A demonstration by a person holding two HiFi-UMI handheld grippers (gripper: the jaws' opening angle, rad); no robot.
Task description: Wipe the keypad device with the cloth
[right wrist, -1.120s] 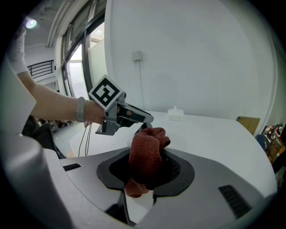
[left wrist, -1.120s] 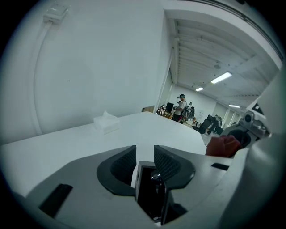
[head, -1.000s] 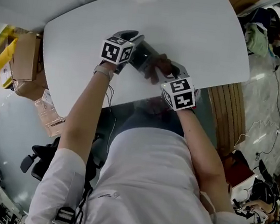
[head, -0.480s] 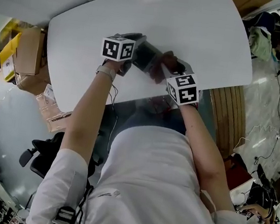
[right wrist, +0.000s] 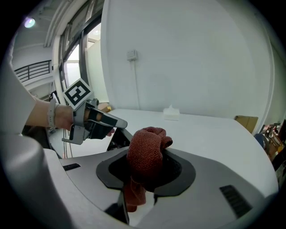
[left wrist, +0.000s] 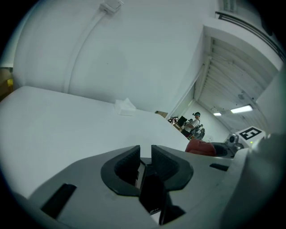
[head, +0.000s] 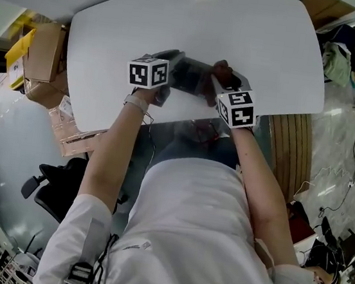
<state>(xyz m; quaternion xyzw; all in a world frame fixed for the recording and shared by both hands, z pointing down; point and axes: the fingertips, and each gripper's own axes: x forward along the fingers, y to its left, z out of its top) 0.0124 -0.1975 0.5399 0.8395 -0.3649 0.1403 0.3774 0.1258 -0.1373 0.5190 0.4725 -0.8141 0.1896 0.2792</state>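
Note:
The dark keypad device is held above the white table between my two grippers. My left gripper has just been closing; its jaws now clamp the device's thin dark edge. In the right gripper view the left gripper shows with the device in it. My right gripper is shut on a bunched red-brown cloth. The cloth sits at the device's right end; whether they touch is hidden. The cloth shows at the right of the left gripper view.
A small white crumpled tissue lies further out on the table. Cardboard boxes stand off the table's left edge. A slatted wooden bench is at the right, and a black office chair stands behind at the left.
My left gripper has rolled, so its marker cube now faces the head camera squarely, and it has shifted sideways with the device. The right gripper with the cloth has barely moved.

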